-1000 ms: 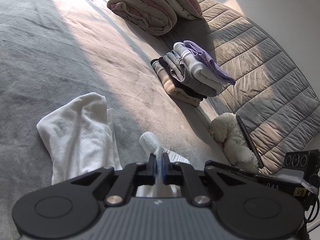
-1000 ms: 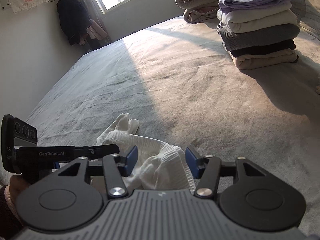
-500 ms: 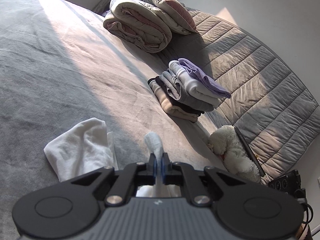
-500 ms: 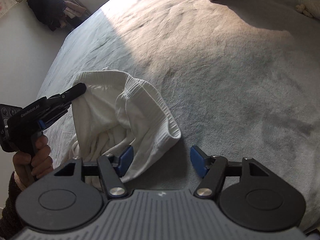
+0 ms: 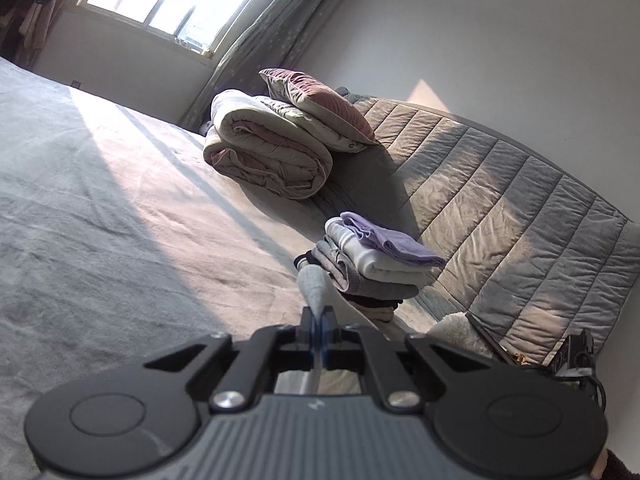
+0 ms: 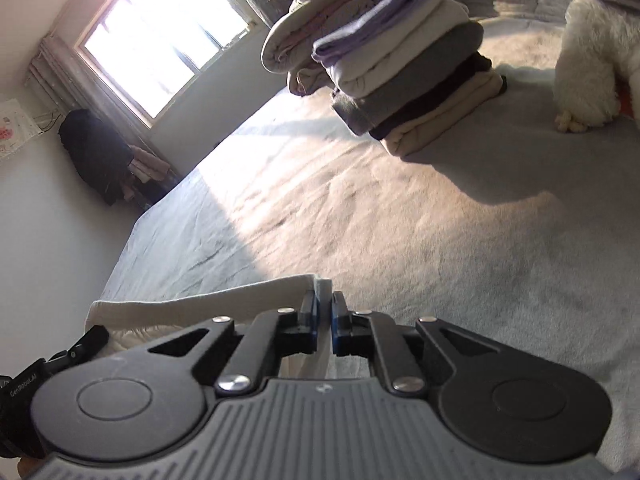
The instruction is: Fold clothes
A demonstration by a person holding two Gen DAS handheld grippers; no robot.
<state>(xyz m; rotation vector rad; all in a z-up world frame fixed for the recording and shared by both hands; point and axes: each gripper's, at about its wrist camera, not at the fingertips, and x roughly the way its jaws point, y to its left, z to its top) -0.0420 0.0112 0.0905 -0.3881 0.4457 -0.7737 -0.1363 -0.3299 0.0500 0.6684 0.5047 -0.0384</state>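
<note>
A white knit garment (image 6: pixel 224 300) stretches between both grippers above the grey bed (image 6: pixel 440 240). My left gripper (image 5: pixel 318 322) is shut on one edge of it, and a tuft of the white garment (image 5: pixel 314 286) pokes up past the pads. My right gripper (image 6: pixel 324 312) has its jaws closing on the garment's other ribbed edge, and the cloth is pinched between the blue pads. The left gripper's tip (image 6: pixel 92 338) shows at the lower left of the right wrist view, at the garment's far end.
A stack of folded clothes (image 5: pixel 376 264) (image 6: pixel 408 68) sits near the quilted headboard (image 5: pixel 520 208). A rolled duvet (image 5: pixel 268 156) with a pillow (image 5: pixel 316 108) lies beyond it. A white plush toy (image 6: pixel 588 64) rests at the right. Dark clothes (image 6: pixel 96 152) hang by the window.
The right gripper closed from wide open onto the garment's ribbed edge. The left gripper rose and tilted up with its edge, so the garment left the bed and its view now faces the window.
</note>
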